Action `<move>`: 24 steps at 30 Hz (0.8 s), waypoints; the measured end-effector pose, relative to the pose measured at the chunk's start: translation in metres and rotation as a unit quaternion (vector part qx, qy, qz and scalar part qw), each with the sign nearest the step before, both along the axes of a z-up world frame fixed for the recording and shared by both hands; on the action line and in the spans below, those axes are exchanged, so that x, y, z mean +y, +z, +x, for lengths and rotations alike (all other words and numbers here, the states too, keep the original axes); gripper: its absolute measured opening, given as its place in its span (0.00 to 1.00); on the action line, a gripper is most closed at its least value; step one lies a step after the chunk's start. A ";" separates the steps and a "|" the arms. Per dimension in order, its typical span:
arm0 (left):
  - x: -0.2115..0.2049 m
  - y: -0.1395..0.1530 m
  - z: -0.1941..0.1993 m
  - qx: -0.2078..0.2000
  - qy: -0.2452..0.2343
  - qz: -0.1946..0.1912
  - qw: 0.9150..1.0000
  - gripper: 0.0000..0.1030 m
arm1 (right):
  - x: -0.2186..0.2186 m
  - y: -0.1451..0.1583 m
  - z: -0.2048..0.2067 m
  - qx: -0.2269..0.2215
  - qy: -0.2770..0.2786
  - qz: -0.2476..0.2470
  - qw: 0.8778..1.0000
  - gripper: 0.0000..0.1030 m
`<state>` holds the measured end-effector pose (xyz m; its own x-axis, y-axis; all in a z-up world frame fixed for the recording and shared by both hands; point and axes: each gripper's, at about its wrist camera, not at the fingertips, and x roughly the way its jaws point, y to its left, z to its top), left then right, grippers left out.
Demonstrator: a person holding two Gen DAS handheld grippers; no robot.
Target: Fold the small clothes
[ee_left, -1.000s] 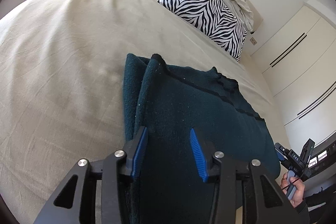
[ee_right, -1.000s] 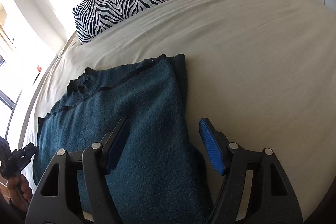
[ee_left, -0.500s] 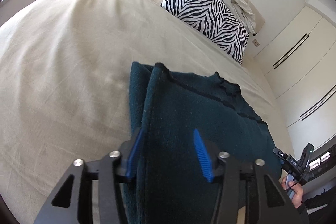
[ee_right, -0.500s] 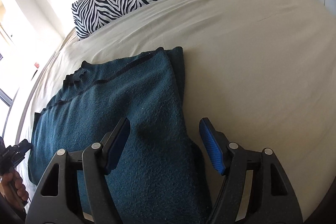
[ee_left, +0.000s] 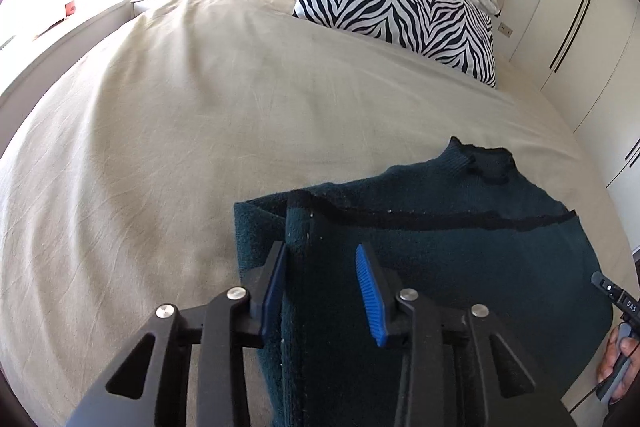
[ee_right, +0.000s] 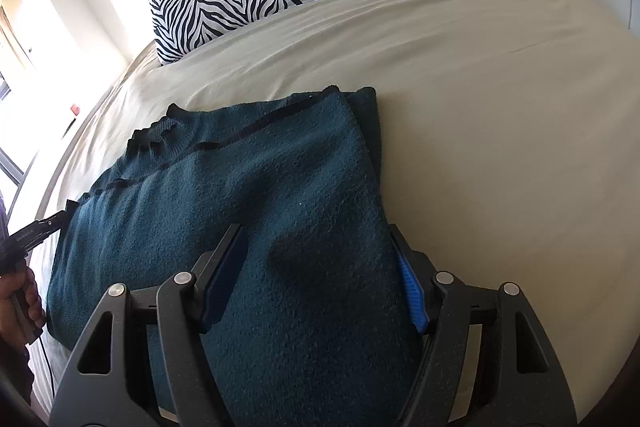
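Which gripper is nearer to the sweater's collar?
Left. The left gripper straddles the folded edge of the teal sweater, just short of the collar. The right gripper straddles the opposite folded edge, farther from it.

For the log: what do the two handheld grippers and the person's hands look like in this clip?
Both the left gripper and right gripper are matte black, with triangular cut-outs, silver pivot bolts and ribbed blue pads lining the jaws. Seen from the opposite camera, each handle is dark with small white lettering. A thin black cable hangs below the left hand. The right hand is bare.
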<state>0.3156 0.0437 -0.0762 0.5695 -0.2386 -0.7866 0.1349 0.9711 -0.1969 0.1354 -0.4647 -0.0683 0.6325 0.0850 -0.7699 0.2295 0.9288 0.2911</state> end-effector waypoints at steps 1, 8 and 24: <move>-0.001 -0.004 -0.001 0.006 -0.002 0.003 1.000 0.26 | 0.000 -0.001 0.001 0.001 0.001 -0.001 1.000 0.65; 0.008 -0.003 -0.002 0.004 0.016 0.008 1.000 0.07 | 0.001 0.000 0.002 -0.002 0.000 -0.001 1.000 0.65; 0.035 -0.011 -0.018 -0.017 0.078 -0.023 0.997 0.07 | 0.009 0.006 -0.003 0.000 0.006 -0.023 1.000 0.64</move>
<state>0.2974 0.0788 -0.0868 0.6285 -0.1807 -0.7566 -0.0096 0.9708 -0.2398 0.1323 -0.4561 -0.0620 0.6310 0.0571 -0.7737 0.2190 0.9436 0.2483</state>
